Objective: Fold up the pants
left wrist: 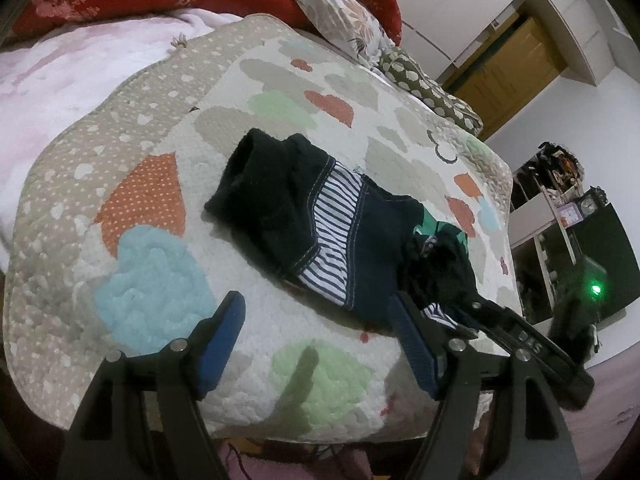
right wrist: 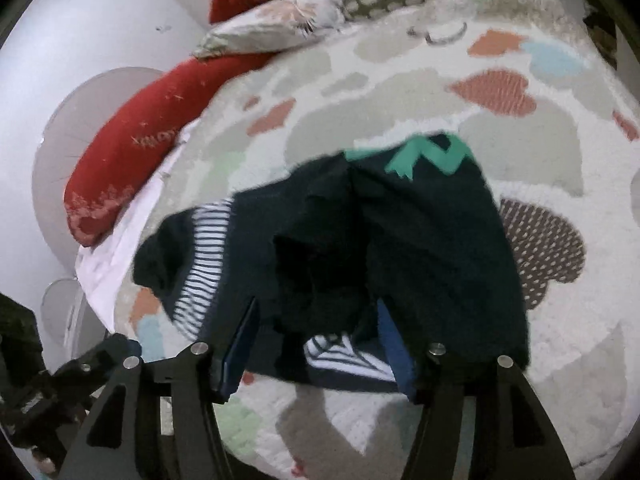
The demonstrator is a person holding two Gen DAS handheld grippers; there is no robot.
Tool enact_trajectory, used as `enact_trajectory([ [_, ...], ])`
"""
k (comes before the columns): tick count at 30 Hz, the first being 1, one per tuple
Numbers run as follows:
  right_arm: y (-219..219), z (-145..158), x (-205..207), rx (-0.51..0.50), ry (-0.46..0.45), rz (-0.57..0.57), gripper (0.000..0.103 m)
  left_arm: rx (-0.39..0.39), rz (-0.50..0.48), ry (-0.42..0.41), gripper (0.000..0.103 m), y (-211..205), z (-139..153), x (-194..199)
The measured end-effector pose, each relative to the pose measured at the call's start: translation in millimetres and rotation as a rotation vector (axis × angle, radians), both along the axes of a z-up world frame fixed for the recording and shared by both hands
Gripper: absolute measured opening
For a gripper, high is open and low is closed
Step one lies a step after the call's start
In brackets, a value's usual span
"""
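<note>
From the left wrist, the pants lay bunched near the quilt's right edge, bare quilt stretching away left. The left gripper hovered spread wide, holding nothing. Over to the right wrist: the right gripper stood wide too, dark cloth between its fingers, though contact was too blurred to call.

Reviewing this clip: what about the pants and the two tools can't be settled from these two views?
- Right wrist view: the pants are motion-blurred, and their near edge drapes over the right tool, so contact cannot be told.
- Left wrist view: the far end of the pants bunches behind the right tool's arm, hiding that end's shape.
- Left tool: open, hovering over the quilt; its base is cut off by the bottom edge.
</note>
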State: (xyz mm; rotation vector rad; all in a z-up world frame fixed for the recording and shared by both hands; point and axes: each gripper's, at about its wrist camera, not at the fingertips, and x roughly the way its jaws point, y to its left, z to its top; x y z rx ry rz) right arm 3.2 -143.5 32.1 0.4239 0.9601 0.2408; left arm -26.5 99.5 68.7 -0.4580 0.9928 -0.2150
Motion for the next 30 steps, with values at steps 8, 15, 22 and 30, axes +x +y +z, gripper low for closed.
enact_trajectory([
  [8, 4.0, 17.4, -40.1, -0.06, -0.074, -0.016, 0.065, 0.032, 0.005, -0.025, 0.074, -7.0, 15.6, -22.6],
  [15, 1.7, 18.0, -64.1, -0.08, -0.061, -0.011, 0.068, 0.036, 0.035, -0.036, 0.08, 1.8, 17.9, -27.9],
  [22, 16.3, 17.2, -51.6, -0.116, -0.036, 0.029, 0.068, -0.018, 0.134, 0.013, 0.08, 40.6, -5.9, -22.1],
  [30, 82.3, 31.3, 17.0, -0.184, 0.024, 0.261, 0.068, -0.093, 0.197, 0.035, 0.08, 78.8, -30.6, -21.7],
])
